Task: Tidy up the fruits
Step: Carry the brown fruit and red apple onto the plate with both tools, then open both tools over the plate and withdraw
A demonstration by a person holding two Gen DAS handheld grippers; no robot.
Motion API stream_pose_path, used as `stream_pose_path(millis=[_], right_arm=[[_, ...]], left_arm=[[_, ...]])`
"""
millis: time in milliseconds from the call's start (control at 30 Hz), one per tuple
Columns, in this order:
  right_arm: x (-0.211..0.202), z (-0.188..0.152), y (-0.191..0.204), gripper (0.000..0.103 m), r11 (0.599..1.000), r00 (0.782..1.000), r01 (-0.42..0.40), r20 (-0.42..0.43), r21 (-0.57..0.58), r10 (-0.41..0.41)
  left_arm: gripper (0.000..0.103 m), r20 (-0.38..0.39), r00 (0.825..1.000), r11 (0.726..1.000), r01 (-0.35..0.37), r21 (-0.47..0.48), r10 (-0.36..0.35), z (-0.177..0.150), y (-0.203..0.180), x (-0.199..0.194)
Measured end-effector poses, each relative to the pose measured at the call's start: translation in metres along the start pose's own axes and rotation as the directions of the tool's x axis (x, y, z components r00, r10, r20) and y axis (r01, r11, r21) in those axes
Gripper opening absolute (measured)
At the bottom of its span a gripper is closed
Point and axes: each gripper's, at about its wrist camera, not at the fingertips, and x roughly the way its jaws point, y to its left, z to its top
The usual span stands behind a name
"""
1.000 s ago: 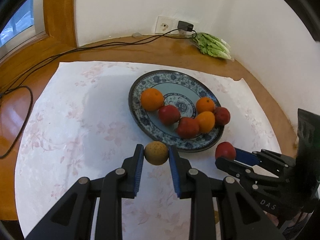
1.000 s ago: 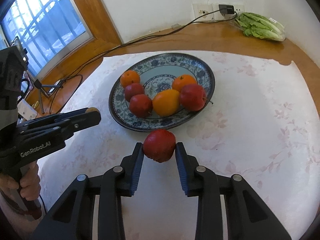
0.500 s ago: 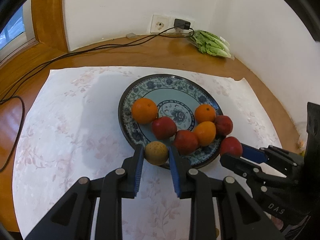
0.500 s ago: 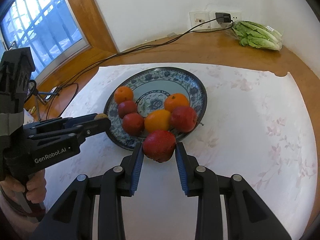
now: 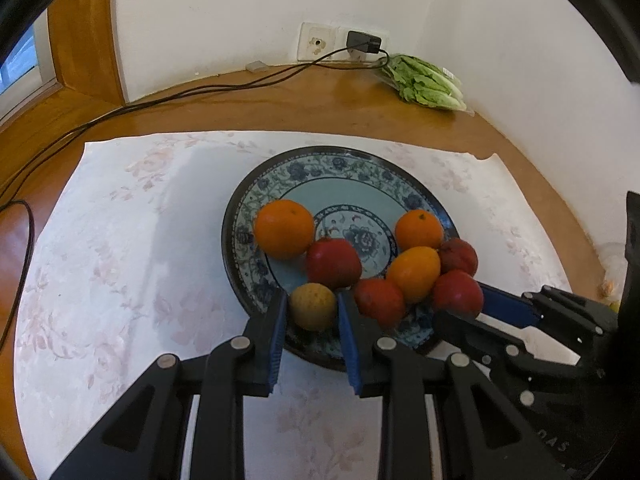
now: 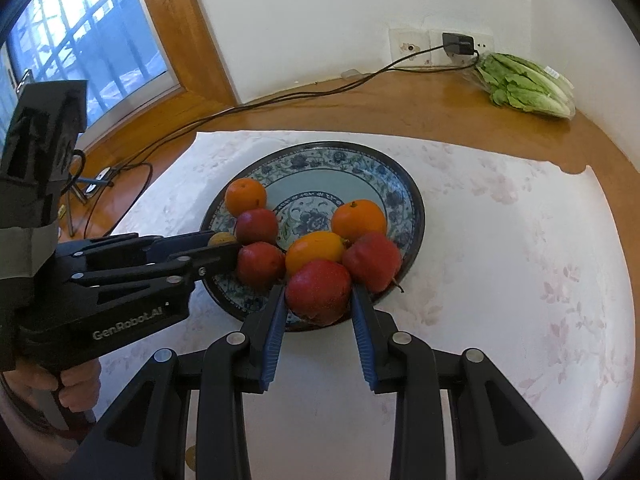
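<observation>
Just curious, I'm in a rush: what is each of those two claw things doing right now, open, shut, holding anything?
Left gripper: closed on the yellowish-brown fruit.
Right gripper: closed on a red fruit.

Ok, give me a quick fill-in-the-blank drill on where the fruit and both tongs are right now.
1. The left tongs are shut on a small ____-brown fruit.
2. The right tongs grip a ____ fruit.
3. Both held fruits sit over the near rim of the blue patterned ____.
4. The bagged lettuce lies by the wall, under the ____ with the black charger.

Missing words: yellow; red; plate; socket
</observation>
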Motion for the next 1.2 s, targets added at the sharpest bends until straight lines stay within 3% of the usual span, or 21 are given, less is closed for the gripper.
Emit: stream_pose_path(millis=[500, 900, 1200], right_arm=[[0.011, 0.005, -0.004, 0.034, 1.0, 1.0, 0.004, 0.018, -0.004, -0.004], [0.001, 0.006, -0.006, 0.044, 0.999, 0.999, -0.034, 0.044, 0.015, 0.033], [-0.019, 0.007, -0.008, 0.046, 0.998, 0.995, -0.047, 0.086, 0.029, 0.044]], left_arm=[[0.027, 0.017, 0.999, 0.999, -0.035, 0.021, 0.035, 0.007, -0.001, 0.009], [0.049, 0.021, 0.999, 0.999, -0.036, 0.036, 0.035, 0.006, -0.007, -0.002], [0.057, 0.049, 0.998, 0.999, -0.03, 0.033, 0.029, 0.006, -0.01, -0.03]])
